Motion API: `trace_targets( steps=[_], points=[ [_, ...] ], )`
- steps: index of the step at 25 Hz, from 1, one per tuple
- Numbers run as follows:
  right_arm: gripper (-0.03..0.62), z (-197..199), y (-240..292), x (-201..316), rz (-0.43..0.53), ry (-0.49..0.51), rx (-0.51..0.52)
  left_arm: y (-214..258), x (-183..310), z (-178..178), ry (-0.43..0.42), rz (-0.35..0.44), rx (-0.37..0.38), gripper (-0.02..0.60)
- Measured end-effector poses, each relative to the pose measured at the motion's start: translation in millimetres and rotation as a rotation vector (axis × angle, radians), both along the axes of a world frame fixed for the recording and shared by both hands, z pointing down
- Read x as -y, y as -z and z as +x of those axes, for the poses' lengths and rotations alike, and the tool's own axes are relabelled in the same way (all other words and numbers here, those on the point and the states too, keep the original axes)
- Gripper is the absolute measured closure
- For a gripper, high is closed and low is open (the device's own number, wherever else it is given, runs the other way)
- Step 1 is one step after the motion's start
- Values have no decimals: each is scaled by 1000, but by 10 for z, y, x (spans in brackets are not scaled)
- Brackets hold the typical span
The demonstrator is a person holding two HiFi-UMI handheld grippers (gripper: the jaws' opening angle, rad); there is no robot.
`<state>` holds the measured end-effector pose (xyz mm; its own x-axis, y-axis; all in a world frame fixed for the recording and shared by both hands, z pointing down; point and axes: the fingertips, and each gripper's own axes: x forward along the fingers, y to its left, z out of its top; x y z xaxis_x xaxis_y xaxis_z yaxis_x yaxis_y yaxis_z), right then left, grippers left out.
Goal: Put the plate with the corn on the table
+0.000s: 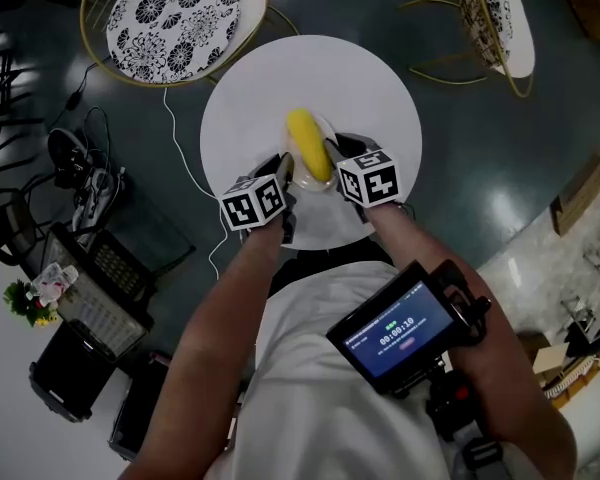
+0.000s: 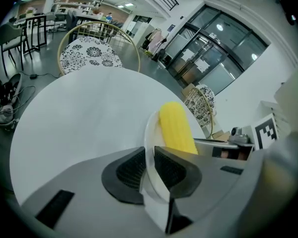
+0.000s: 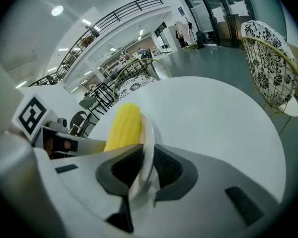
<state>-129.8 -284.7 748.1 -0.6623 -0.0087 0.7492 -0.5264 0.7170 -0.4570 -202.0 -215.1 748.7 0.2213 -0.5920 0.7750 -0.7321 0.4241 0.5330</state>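
Yellow corn (image 1: 308, 144) on a white plate (image 2: 150, 130) over the near edge of the table (image 1: 370, 78), left gripper (image 2: 149, 163) fingers clamped on the plate's left rim, right gripper (image 3: 145, 167) fingers clamped on its right rim, plate possibly touching the table.

In your head view's centre the corn (image 1: 307, 144) lies on the plate (image 2: 150, 133), over the table's (image 1: 370, 78) near part; whether the plate touches it is unclear. Your left gripper (image 1: 283, 171) grips its left rim, your right gripper (image 1: 334, 158) its right rim. Behind the table stand a chair (image 1: 175, 8) at upper left and a second chair (image 1: 500, 18) at upper right.
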Motion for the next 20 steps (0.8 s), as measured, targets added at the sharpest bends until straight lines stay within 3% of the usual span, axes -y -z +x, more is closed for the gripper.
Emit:
trace_targets(
  steps=[20],
  points=[
    [543, 112, 80, 150, -8, -187, 55, 163, -169, -150, 17, 42, 51, 528]
  ],
)
